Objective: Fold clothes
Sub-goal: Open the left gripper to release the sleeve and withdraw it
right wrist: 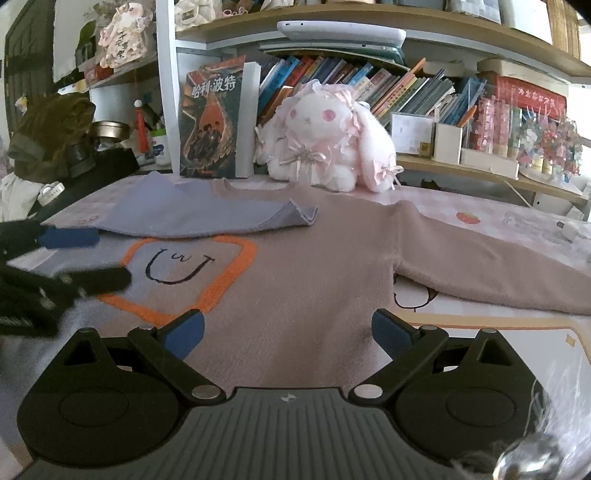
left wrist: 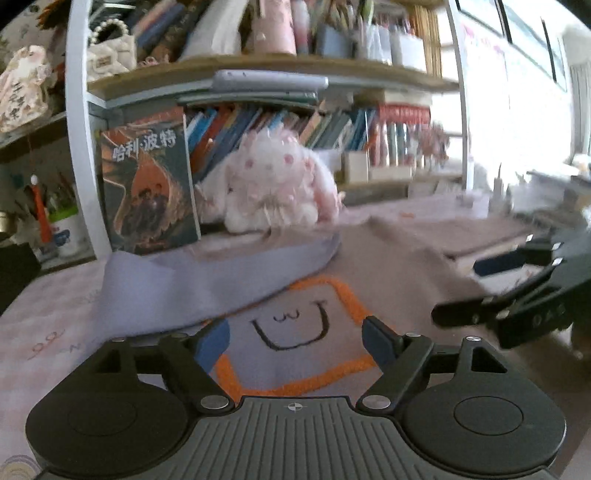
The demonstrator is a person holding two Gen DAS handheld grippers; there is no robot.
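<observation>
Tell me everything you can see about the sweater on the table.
The sweater is a soft-looking knit, half taupe, half lavender, lying flat and front up on the table. An orange outlined square with a black smiley sits on its chest. The lavender sleeve is folded across the body; the taupe sleeve lies stretched sideways. Neither hand-held gripper grips it.

We see pink-and-white plush rabbit [right wrist: 328,140] sitting at back of surface [right wrist: 509,236], just right of upright book with dark cover [right wrist: 212,122]. Behind both, row of leaning books [right wrist: 369,88] on lower shelf. We note white tablet-like slab [right wrist: 340,33] lying flat under upper shelf board [right wrist: 406,22]. Pen holder box [right wrist: 448,142] stands right of rabbit. Red strawberry print [right wrist: 467,217] on pale surface cover. In left view, quilted bag with pearl handle [left wrist: 109,55] on upper shelf.
</observation>
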